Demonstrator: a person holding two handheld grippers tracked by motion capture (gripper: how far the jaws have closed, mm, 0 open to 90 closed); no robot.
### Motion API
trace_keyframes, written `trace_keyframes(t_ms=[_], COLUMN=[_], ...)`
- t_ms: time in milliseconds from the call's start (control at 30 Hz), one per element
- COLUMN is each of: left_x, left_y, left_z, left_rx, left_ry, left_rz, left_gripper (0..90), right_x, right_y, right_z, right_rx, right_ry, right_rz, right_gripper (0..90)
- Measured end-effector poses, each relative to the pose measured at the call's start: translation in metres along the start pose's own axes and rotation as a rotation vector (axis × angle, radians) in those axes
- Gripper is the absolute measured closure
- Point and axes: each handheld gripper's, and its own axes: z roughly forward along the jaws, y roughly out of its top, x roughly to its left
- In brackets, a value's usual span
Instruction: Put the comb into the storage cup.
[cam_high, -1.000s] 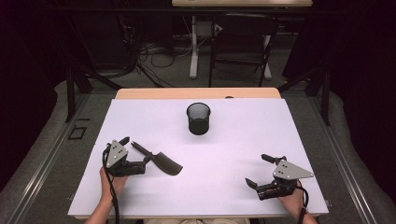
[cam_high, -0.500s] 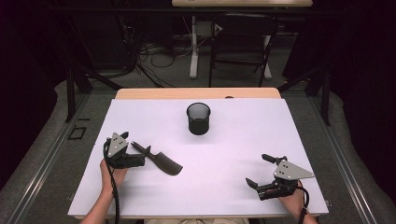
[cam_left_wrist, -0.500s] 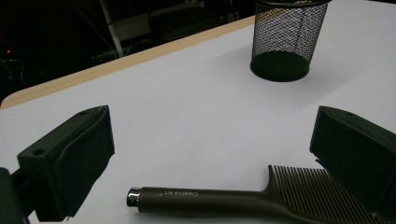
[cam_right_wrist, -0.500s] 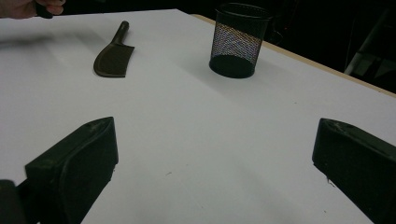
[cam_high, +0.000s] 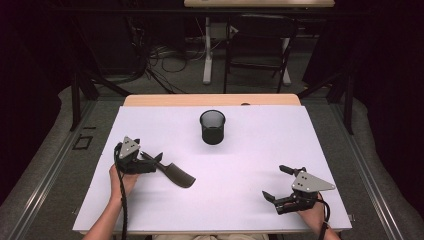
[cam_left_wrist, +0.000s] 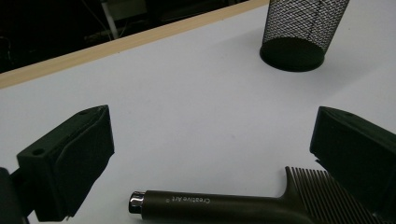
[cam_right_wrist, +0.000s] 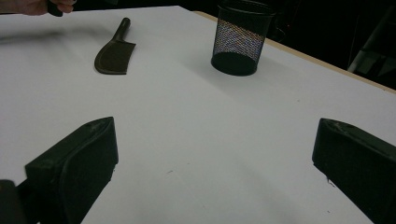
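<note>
Reaching over the comb (cam_high: 172, 172), the left tool (cam_high: 152, 161) sits wide open with the handle lying between its jaws, gripping nothing; the comb lies flat on the white counter (cam_high: 250, 165), front left of the mesh cup (cam_high: 212, 127). Right tool (cam_high: 280, 182) rests near the counter's front right, jaws spread wide and empty, well apart from the comb.

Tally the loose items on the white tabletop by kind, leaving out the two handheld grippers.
Black mesh pen cup: 1
Dark fan-shaped comb brush marked Creative Art: 1
Total: 2
</note>
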Motion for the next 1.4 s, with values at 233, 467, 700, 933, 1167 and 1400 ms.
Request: trace_keyframes(t_ms=[233,467,700,933,1167,1400], left_x=[0.008,0.015,0.022,0.025,0.029,0.029], left_y=[0.002,0.005,0.003,-0.002,-0.004,-0.005], left_z=[0.008,0.013,0.02,0.025,0.029,0.031], left_rx=[0.027,0.039,0.08,0.158,0.191,0.233], left_ry=[0.03,0.054,0.061,0.074,0.098,0.097], left_rz=[0.0,-0.007,-0.015,-0.019,-0.035,-0.025], left_gripper=[0.0,2.2,24.7,67.5,85.0,90.0], right_x=[0.0,0.0,0.0,0.0,0.0,0.0], right_y=[0.0,0.0,-0.001,-0.001,-0.001,-0.001], right_z=[0.001,0.001,0.004,0.005,0.006,0.006], right_rx=[0.005,0.007,0.022,0.029,0.027,0.028], right_ry=[0.003,0.005,0.012,0.017,0.015,0.017], right_rz=[0.002,0.0,0.008,0.01,0.009,0.007], right_gripper=[0.0,0.0,0.0,0.0,0.0,0.0])
